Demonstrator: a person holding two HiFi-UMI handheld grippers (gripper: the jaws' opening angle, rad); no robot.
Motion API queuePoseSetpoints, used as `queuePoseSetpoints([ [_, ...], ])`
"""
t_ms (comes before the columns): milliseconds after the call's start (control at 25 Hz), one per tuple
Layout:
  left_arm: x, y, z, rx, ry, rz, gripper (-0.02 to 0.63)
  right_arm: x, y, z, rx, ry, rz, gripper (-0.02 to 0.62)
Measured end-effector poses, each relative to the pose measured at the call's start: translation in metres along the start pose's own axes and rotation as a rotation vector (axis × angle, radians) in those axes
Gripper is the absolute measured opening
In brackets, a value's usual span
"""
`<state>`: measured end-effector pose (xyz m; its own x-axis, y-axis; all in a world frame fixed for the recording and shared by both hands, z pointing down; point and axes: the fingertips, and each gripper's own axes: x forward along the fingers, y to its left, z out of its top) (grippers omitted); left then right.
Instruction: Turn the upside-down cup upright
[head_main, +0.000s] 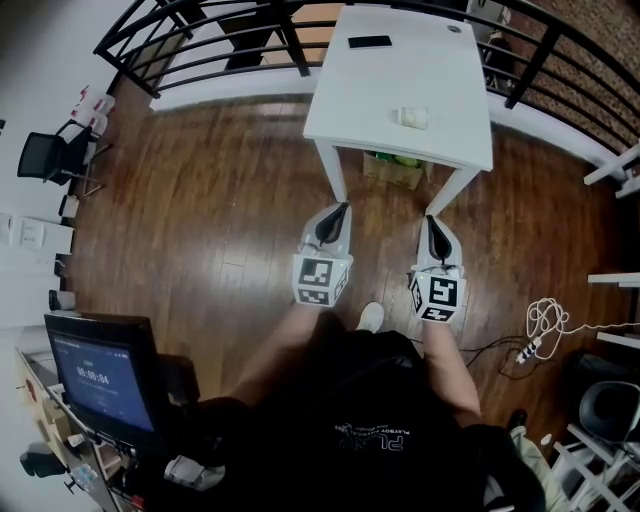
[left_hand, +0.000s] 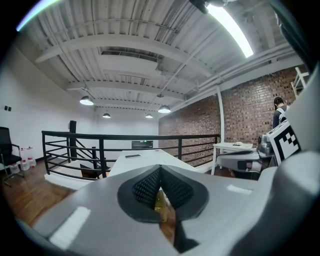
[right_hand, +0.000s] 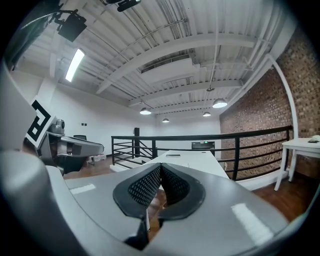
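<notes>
The left claw (left_hand: 160, 171) and right claw (right_hand: 160, 169) are both closed tip to tip, with nothing between the pads. The 2 hang side by side over the floor (head_main: 200, 230), short of the white surface (head_main: 380, 90). The cup (head_main: 412, 117) sits on that surface, well apart from both; which way up it stands is too small to tell.

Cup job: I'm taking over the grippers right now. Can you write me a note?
Left gripper: jaws shut, empty.
Right gripper: jaws shut, empty.
Both short of the table, over the floor.
Cup: small white thing on the table, untouched; too small to tell which way up.
Done: nothing.
To do: reach it, grip it, set it upright.
</notes>
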<state>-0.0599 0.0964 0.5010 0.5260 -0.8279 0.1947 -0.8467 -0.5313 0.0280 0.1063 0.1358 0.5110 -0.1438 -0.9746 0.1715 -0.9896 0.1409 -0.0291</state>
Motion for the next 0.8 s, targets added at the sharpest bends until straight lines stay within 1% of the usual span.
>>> queuePoseSetpoints([
  [80, 0.007, 0.001, -0.001, 0.013, 0.004, 0.001, -0.005, 0.006, -0.005, 0.001, 0.001, 0.0, -0.004, 0.014],
  [400, 0.043, 0.014, 0.005, 0.02, 0.007, -0.013, -0.005, 0.039, -0.028, 0.004, 0.002, 0.003, -0.042, 0.014],
  [640, 0.094, 0.039, 0.008, 0.012, 0.007, -0.036, -0.005, 0.089, -0.051, 0.003, -0.012, 0.02, -0.082, 0.014],
  [800, 0.133, 0.059, 0.016, 0.0, 0.007, -0.064, -0.005, 0.128, -0.062, 0.013, -0.018, 0.026, -0.107, 0.014],
])
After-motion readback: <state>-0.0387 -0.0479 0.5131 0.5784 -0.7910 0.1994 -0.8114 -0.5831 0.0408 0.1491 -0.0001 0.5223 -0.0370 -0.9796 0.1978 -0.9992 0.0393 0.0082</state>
